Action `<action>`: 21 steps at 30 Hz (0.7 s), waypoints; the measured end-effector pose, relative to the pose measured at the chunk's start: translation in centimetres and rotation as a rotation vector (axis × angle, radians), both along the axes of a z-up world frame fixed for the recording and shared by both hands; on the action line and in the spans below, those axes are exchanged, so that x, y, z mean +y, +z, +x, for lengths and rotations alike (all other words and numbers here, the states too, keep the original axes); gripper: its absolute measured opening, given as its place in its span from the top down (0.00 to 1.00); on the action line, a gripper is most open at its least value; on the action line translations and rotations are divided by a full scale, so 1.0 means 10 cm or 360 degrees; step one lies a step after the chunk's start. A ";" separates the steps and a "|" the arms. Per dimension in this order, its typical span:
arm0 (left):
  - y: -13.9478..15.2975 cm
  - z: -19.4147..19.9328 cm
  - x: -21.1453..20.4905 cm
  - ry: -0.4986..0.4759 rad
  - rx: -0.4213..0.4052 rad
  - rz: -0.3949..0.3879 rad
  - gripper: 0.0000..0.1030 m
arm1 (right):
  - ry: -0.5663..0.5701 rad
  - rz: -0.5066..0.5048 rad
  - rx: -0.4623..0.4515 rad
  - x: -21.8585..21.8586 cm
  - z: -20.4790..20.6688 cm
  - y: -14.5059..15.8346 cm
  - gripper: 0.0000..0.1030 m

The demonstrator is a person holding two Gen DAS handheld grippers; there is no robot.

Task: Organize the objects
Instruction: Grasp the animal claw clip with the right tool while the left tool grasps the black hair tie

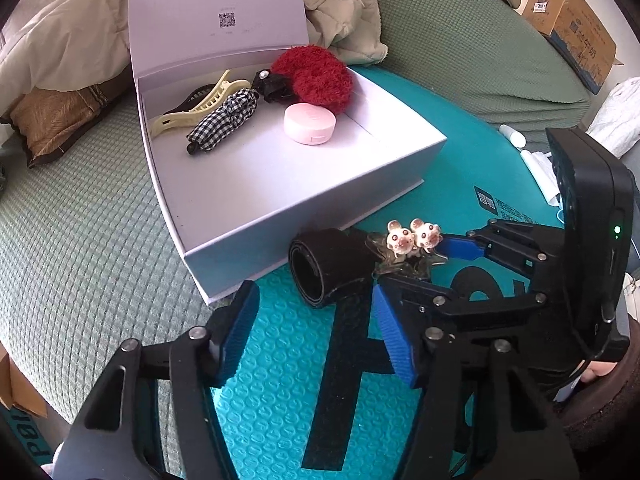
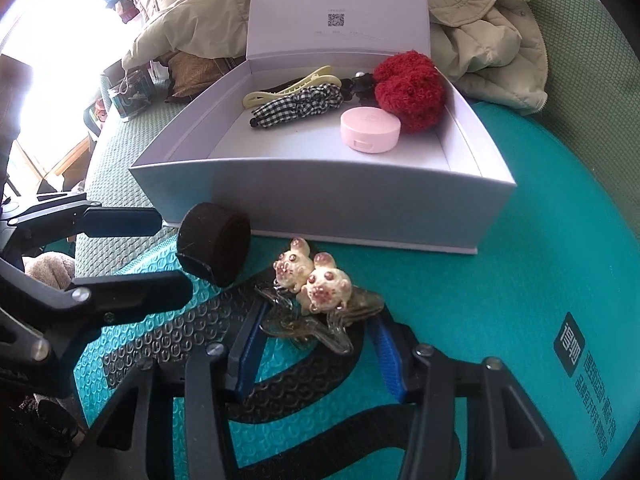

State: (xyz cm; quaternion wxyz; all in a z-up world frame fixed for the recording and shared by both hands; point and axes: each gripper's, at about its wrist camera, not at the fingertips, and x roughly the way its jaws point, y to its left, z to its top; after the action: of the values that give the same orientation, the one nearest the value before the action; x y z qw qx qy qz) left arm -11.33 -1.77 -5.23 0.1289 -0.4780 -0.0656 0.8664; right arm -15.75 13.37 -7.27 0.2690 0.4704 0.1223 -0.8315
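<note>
Right wrist view: our right gripper (image 2: 316,344) has open fingers straddling the mouse hair clip (image 2: 316,296) on the mat beside the box (image 2: 320,196); next, close and lift. Left gripper (image 1: 316,332) open.

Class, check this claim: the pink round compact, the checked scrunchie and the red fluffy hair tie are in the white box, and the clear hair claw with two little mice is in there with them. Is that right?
Not quite. The hair claw with two mice lies outside the white box, on the teal mat in front of it, between the open jaws of the right gripper, as the right wrist view shows. The pink compact, checked scrunchie and red fluffy hair tie are in the box.
</note>
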 end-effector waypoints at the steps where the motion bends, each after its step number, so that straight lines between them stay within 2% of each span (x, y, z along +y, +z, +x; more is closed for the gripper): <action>1: -0.02 -0.02 0.02 0.0009 -0.0012 -0.0002 0.54 | -0.0003 0.0002 -0.0002 0.01 0.01 0.00 0.51; 8: -0.09 -0.12 0.08 0.0083 -0.0019 0.0070 0.57 | -0.0033 0.0010 -0.0011 0.11 0.06 0.01 0.51; 9: -0.09 -0.13 0.07 0.0087 -0.0010 0.0064 0.62 | -0.0035 0.0010 -0.0010 0.12 0.07 0.01 0.51; 10: -0.09 -0.13 0.08 0.0070 -0.0011 0.0063 0.80 | -0.0037 0.0010 -0.0011 0.12 0.07 0.01 0.51; 14: -0.08 -0.09 0.10 0.0048 0.0007 -0.0013 0.81 | -0.0042 0.0003 -0.0015 0.15 0.11 0.01 0.51; 18: -0.08 -0.01 0.04 0.0032 -0.0038 0.0065 0.81 | -0.0057 -0.0012 -0.0021 0.18 0.15 0.01 0.51; 21: -0.08 0.08 0.04 0.0000 -0.0052 0.0064 0.81 | -0.0066 -0.0015 -0.0023 0.20 0.20 0.02 0.51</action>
State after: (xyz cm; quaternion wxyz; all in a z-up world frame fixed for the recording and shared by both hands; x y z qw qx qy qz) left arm -10.49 -1.36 -5.99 0.1373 -0.4895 -0.0852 0.8569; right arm -13.77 15.40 -7.06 0.2547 0.4776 0.1066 -0.8341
